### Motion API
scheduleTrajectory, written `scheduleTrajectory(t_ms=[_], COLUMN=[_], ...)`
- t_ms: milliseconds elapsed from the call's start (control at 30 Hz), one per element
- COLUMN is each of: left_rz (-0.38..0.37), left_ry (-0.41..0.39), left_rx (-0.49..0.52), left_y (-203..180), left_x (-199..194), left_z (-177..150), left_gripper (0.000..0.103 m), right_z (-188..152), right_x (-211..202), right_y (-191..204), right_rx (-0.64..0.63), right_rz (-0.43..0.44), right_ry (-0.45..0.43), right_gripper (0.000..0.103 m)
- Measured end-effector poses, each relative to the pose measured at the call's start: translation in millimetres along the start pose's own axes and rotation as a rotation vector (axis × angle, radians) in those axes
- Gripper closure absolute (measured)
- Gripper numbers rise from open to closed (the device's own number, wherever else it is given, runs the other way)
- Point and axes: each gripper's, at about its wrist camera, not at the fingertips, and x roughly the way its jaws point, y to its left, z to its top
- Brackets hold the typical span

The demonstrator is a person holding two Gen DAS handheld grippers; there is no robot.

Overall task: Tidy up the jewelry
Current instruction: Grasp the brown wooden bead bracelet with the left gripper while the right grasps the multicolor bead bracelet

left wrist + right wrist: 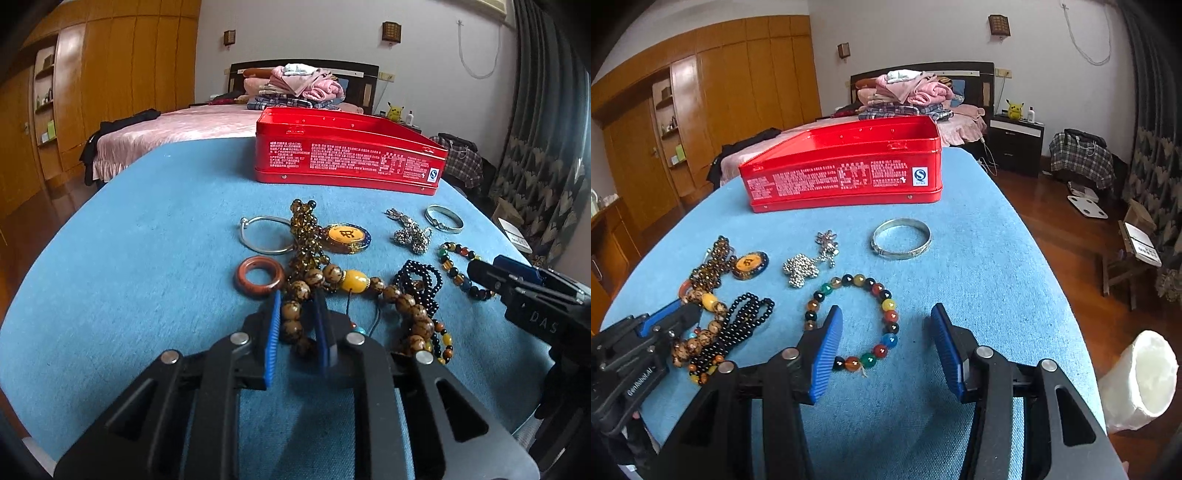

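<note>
My left gripper has its pads drawn in narrow around the brown bead strand, which sits right between them, while my right gripper is spread wide over the multicolored bracelet with nothing held. The strand's far end runs into the black bead necklace just right of my left tool, so I judge a lift could drag that along or let the round beads slip out. The red tin lies well ahead.

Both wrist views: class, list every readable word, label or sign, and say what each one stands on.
"DAS": on the right gripper body.
"GenRobot...", cut off: on the left gripper body.
"S" logo: white sticker on the red tin.
Tin's white print: too small to read.
Yellow pendant: one character, unclear.
</note>
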Motion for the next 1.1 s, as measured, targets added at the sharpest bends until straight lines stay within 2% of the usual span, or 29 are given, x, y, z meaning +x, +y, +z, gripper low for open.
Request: scheduleTrajectory(t_ms=[133,233,333,500,633,1100], left_rz=[0.007,0.016,0.019,0.004,-0.008,-0.057], left_ry=[-0.003,-0.006,-0.004,-0.001,-0.009,-0.111], left_rx=[0.006,0.009,0.001,-0.015,-0.024,-0.023], left_y=[1,0,0,0,-1,-8], left_x=[0,0,-1,-6,-11,-46], left_z=[0,0,0,-1,2,27], left_gripper=[0.086,0.088,0.092,0.093,0.093,0.093], right_z=[-2,-4,-3,-1,4,30], right_x=[0,0,-1,-9,-21,-55], right_y=[2,2,1,-3,-5,8], right_rx=[-0.011,-0.017,-0.016,0.014,0.039,-0.014], right_rz=[-0.008,-0.006,0.010,0.046,0.071,0.079], right_ry=[-0.002,0.000,0.012,0.026,0.006,-0.058], right_gripper=[0.070,0.087,0.095,0.095,0.095,0.095])
